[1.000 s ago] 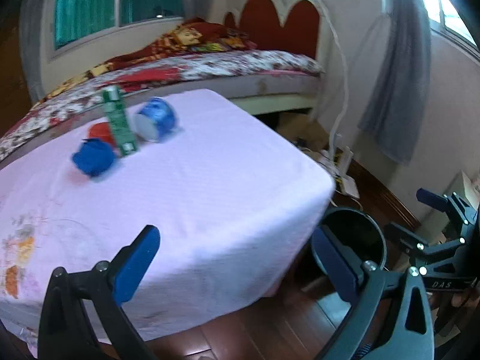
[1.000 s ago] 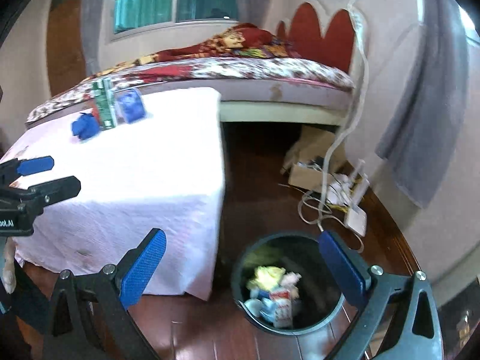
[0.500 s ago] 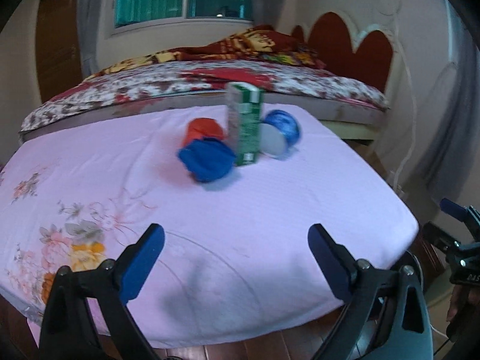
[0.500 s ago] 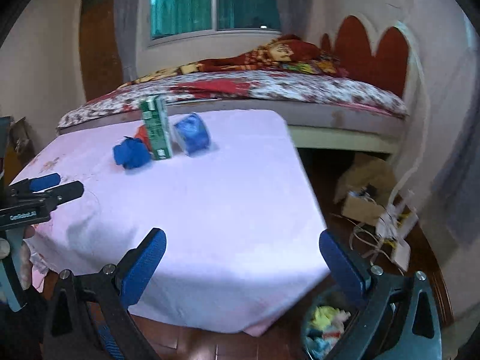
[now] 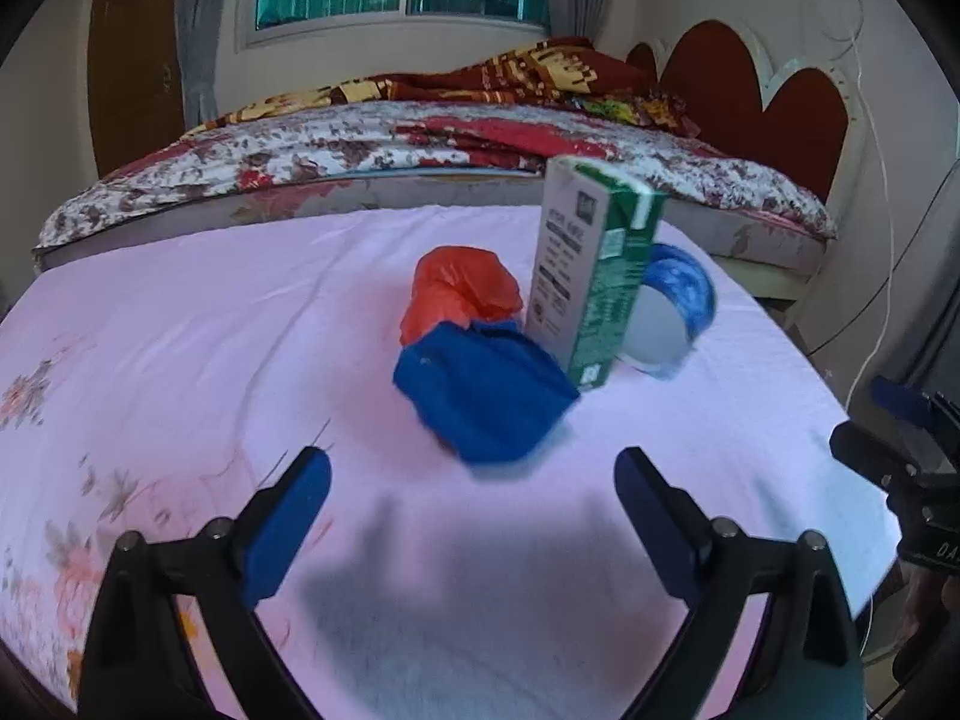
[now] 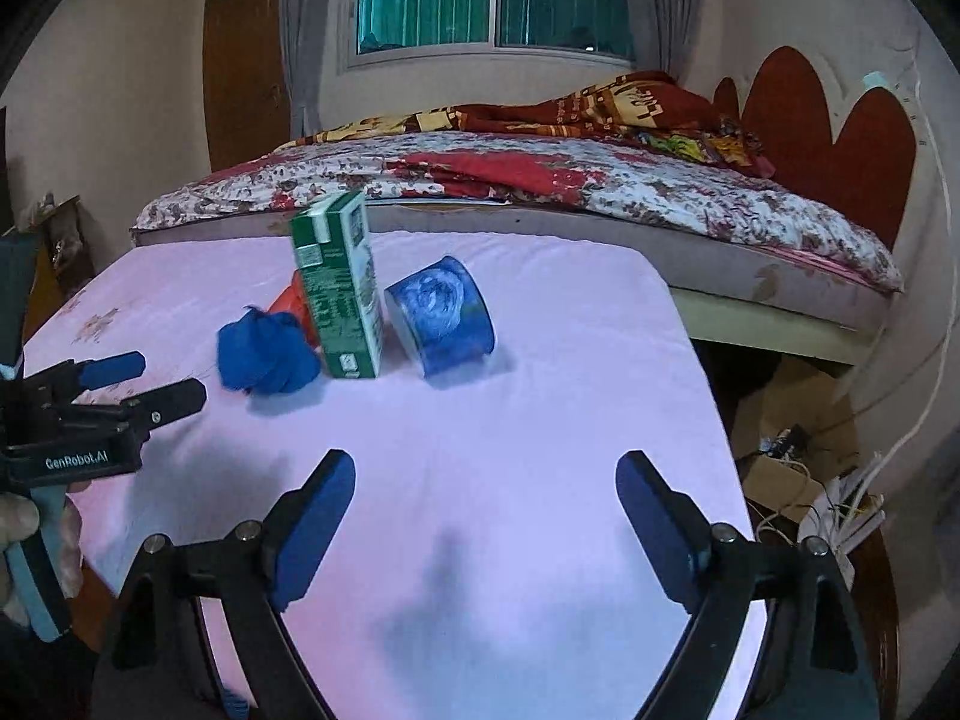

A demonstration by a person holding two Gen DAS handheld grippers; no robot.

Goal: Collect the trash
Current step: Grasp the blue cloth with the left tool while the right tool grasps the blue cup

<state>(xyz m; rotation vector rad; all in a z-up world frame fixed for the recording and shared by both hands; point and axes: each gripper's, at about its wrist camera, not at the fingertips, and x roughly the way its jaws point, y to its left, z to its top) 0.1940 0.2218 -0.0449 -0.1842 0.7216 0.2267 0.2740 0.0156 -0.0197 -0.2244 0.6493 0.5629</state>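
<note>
Clearly, "GenRobot.AI" marks the left gripper (image 6: 138, 381); both grippers' fingers spread, empty.

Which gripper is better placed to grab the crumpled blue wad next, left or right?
Left, probably. The left gripper is open, and the crumpled blue wad sits just beyond its fingertips, roughly centred. The right gripper, also open, faces bare pink tablecloth, with the wad off to its left.

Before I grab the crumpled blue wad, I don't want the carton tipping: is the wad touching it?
Cannot tell. In the left wrist view the blue wad overlaps the green carton's base; in the right wrist view their edges meet with no clear gap.
</note>
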